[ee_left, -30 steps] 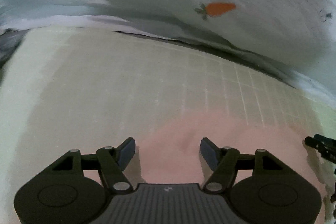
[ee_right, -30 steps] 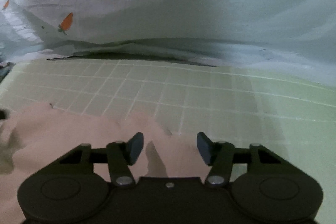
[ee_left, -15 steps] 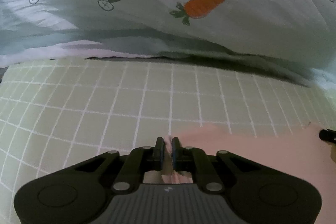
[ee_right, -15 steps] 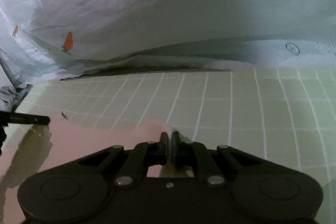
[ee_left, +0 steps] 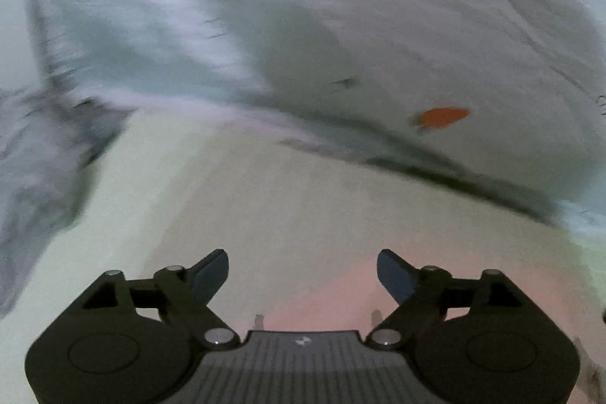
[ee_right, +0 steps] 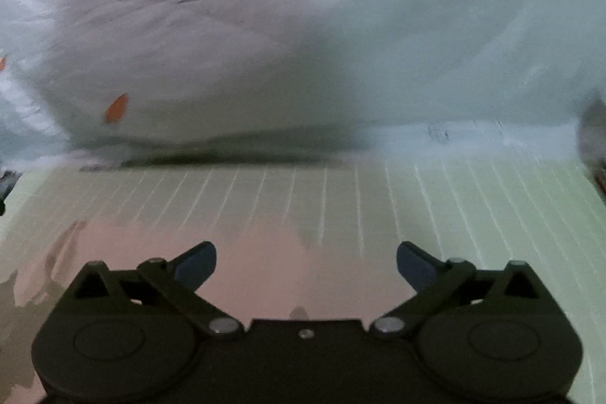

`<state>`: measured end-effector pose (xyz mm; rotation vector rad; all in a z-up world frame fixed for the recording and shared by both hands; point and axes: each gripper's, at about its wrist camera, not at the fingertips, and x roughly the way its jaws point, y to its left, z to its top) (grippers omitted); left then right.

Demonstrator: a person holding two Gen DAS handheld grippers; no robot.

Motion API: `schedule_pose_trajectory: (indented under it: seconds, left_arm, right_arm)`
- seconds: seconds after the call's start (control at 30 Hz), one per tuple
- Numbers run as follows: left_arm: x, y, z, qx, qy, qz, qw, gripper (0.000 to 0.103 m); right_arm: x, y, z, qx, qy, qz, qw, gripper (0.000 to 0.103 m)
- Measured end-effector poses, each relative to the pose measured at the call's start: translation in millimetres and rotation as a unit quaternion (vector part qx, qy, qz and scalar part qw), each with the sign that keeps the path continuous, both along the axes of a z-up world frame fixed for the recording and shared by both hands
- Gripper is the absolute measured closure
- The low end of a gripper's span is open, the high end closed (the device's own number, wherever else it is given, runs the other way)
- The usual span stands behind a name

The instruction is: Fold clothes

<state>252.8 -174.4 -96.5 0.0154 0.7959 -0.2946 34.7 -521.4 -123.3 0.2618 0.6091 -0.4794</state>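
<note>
A pale pink garment (ee_left: 341, 301) lies flat on a light green gridded mat (ee_left: 227, 199). In the left wrist view my left gripper (ee_left: 303, 271) stands open low over the garment's edge, nothing between its fingers; the picture is blurred by motion. In the right wrist view the same pink garment (ee_right: 265, 271) spreads under my right gripper (ee_right: 306, 264), which is also open and holds nothing. The garment's far edge (ee_right: 212, 226) lies a short way ahead of the right fingertips.
A white-blue sheet printed with orange carrots (ee_left: 441, 118) rises behind the mat like a wall (ee_right: 303, 63). A grey crumpled cloth (ee_left: 34, 169) sits at the left edge of the left wrist view. Bare gridded mat (ee_right: 473, 207) extends to the right.
Half a second ago both grippers were shut on the pink garment's edge. Both have since opened and let it go; the garment now lies flat. The left view has swung and blurred.
</note>
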Motion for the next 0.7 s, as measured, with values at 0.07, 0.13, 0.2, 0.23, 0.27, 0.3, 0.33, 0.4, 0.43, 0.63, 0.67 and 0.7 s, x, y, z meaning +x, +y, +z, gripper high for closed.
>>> schedule_pose_trajectory:
  seconds: [0.07,0.13,0.2,0.23,0.27,0.3,0.33,0.4,0.43,0.63,0.67,0.7]
  left_arm:
    - [-21.4,36.5,-4.7,0.013,0.023,0.027,0.9993,0.016]
    - [-43.3,72.4,-11.1,0.029,0.053,0.059,0.9964,0.016]
    - [-67.8,108.4,-15.7,0.033,0.071,0.090,0.9929,0.016]
    - [-76.7,124.1,-18.3,0.030,0.079,0.103,0.9910,0.016]
    - [-84.7,139.1,-20.9,0.027,0.087,0.116,0.9891,0.016]
    - [-92.7,154.1,-23.6,0.023,0.095,0.129,0.9868,0.016]
    - [-98.8,167.1,-25.9,0.019,0.100,0.140,0.9850,0.016]
    - [-106.0,189.7,-30.7,0.015,0.107,0.155,0.9820,0.016]
    - [-107.1,199.2,-33.6,0.013,0.109,0.165,0.9802,0.016]
    - [-103.6,232.7,-44.4,-0.006,0.122,0.190,0.9741,0.016]
    - [-104.3,233.6,-45.4,-0.001,0.122,0.190,0.9743,0.016]
    - [-105.1,234.3,-46.5,0.003,0.122,0.189,0.9745,0.016]
  right_arm:
    - [-28.3,26.3,-10.7,0.030,0.016,-0.012,0.999,0.000]
    - [-41.9,44.9,-16.4,0.033,0.029,-0.018,0.999,0.000]
    - [-53.3,62.5,-21.3,0.031,0.042,-0.022,0.998,0.000]
    - [-59.0,71.3,-23.7,0.031,0.049,-0.025,0.998,0.000]
    - [-64.7,80.1,-26.1,0.030,0.055,-0.027,0.998,0.000]
    - [-70.5,88.9,-28.5,0.029,0.061,-0.029,0.997,0.000]
    - [-76.2,97.7,-31.0,0.028,0.068,-0.032,0.997,0.000]
    - [-87.6,115.3,-35.8,0.027,0.080,-0.036,0.996,0.000]
    - [-93.3,124.2,-38.2,0.026,0.087,-0.038,0.995,0.000]
    - [-120.5,164.6,-49.0,0.022,0.112,-0.051,0.992,0.000]
    - [-122.1,166.3,-49.2,0.022,0.111,-0.052,0.992,0.000]
    - [-123.8,168.1,-49.4,0.022,0.110,-0.053,0.992,0.000]
